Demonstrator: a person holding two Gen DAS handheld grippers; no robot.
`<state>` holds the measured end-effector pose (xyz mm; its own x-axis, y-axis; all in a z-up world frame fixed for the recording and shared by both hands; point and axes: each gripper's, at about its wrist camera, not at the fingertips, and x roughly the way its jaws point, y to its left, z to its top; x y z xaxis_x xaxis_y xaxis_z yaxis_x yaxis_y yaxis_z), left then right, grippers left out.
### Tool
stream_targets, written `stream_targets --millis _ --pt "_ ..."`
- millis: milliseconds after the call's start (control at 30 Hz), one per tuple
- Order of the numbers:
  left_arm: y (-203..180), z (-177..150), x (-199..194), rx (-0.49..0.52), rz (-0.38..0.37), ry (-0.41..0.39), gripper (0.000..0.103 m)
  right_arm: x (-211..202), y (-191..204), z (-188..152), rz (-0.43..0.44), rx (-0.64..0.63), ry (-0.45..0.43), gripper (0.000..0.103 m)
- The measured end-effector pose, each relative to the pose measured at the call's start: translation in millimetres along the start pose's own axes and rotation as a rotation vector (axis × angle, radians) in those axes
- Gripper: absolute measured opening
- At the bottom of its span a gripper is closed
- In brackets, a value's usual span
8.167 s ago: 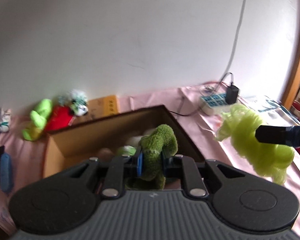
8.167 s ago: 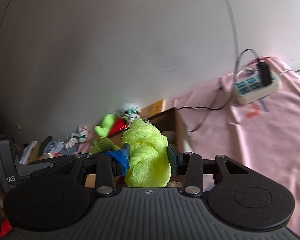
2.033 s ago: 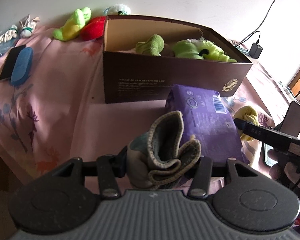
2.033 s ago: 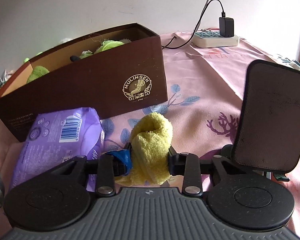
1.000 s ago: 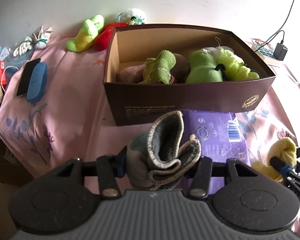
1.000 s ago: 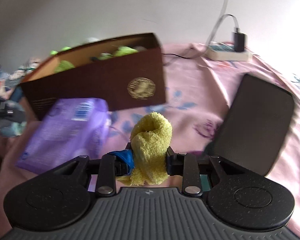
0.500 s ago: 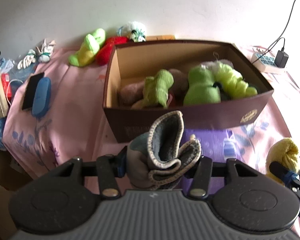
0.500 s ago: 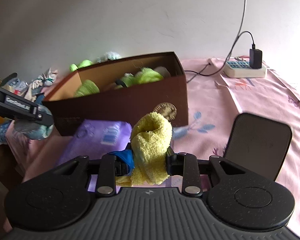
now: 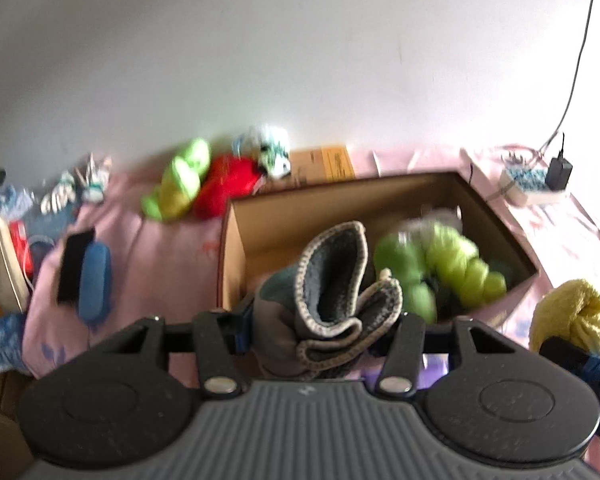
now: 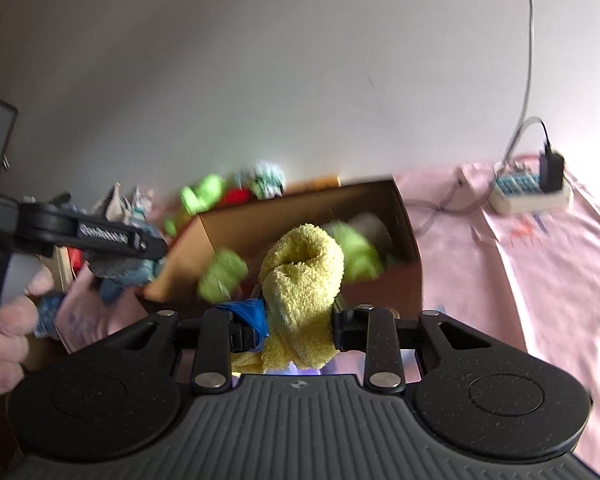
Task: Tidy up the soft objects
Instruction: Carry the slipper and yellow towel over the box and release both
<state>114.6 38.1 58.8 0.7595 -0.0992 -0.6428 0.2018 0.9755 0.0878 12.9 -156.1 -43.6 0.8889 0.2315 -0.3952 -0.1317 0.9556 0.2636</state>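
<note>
The left gripper (image 9: 326,320) has its jaws pinching a grey sock (image 9: 332,292); the right gripper (image 10: 296,326) has its jaws pinching a yellow towel (image 10: 300,280). Half a second ago both bundles hung in front of the box's (image 9: 236,232) near wall, above a purple pack; now both have risen and moved forward, so the sock sits over the near rim and the towel over the near right corner, with the pack almost hidden under the grippers. Inside the box, 2 green soft toys (image 9: 440,264) fill the right half and a green one (image 10: 222,272) lies left; blur hides finer detail. The left half near the sock shows bare cardboard wall. Outside the far left corner lie a green and red toy pair (image 9: 196,192). Right of the box, pink cloth (image 10: 520,264) runs bare to the power strip (image 10: 530,192).
</note>
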Motion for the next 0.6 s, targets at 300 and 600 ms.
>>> stream_targets --millis 300,600 --pt "2.9 41.4 12.1 -0.019 0.003 -0.071 0.054 20.4 4.8 51.5 0.02 -0.022 -0.107 0.013" --pt "13.6 34.6 67.7 -0.072 -0.042 0.016 0.054 81.3 -14.4 49.2 0.015 0.024 -0.008 0.014"
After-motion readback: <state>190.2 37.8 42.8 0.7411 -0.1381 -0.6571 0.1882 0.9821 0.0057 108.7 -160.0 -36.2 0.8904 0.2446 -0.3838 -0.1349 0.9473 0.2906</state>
